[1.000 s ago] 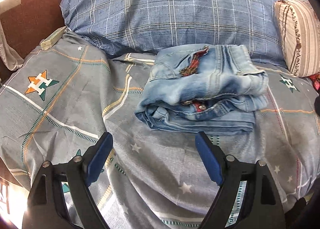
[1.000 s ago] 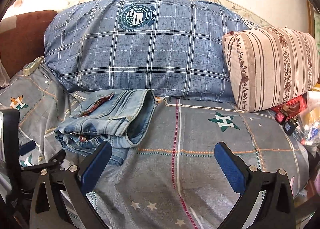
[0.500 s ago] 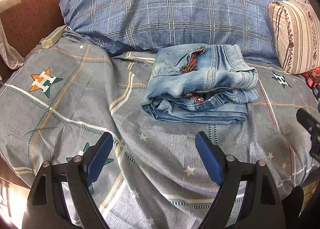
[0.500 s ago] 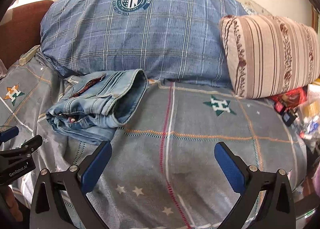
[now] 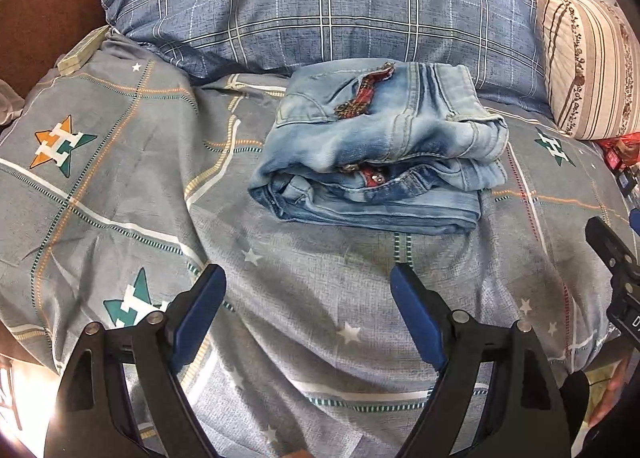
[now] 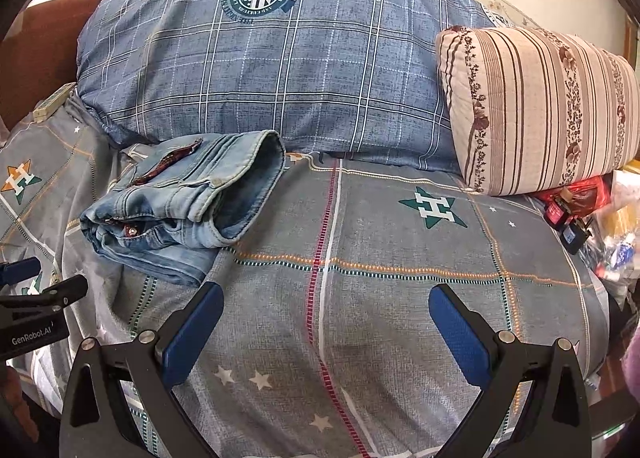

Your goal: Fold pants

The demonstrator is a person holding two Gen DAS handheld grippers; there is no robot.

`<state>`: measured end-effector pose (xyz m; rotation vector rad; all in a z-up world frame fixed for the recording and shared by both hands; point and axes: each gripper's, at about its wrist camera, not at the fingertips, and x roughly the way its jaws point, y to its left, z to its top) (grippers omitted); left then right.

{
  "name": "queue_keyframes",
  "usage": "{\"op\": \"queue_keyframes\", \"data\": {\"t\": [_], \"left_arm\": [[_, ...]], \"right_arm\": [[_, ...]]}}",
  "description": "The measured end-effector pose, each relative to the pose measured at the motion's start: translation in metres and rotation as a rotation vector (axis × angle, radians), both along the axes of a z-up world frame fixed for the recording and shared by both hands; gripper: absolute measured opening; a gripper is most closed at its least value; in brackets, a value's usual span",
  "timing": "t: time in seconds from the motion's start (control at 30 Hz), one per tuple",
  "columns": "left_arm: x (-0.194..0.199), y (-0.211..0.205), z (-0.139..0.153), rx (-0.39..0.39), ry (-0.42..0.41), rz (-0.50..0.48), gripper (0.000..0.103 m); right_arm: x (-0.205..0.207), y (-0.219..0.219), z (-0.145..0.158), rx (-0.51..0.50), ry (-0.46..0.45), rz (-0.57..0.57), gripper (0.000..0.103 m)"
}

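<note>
Grey star-printed cotton bedsheet [image 5: 120, 194], spread flat | blue plaid fabric pillow [image 6: 280, 70], at head of sheet | cream striped floral cushion [image 6: 536, 110], beside pillow | light-blue denim pants [image 5: 380, 146], folded into compact stack on sheet, touching pillow | left gripper [image 5: 308, 290], jaws apart, empty | right gripper [image 6: 326, 306], jaws apart, empty.

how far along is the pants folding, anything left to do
Looks essentially done: the jeans sit as a compact, layered bundle on the bedspread in front of the blue plaid pillow. Nothing is in hand: the left claw and right claw are both open, empty and short of the denim. At most, minor tidying is left.
</note>
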<state>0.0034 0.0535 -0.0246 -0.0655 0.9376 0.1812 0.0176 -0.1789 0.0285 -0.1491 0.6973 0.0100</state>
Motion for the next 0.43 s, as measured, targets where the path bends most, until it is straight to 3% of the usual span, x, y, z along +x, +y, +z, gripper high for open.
{"op": "queue_keyframes", "data": {"t": [0.27,0.43], "left_arm": [[0.001,-0.013,0.017,-0.028,-0.070,-0.043,0.085],[-0.002,-0.023,0.030,0.008,-0.132,-0.066,0.085]], "right_arm": [[0.005,0.001,-0.002,0.005,0.008,0.002,0.103],[0.008,-0.002,0.001,0.003,0.006,-0.008,0.103]]}}
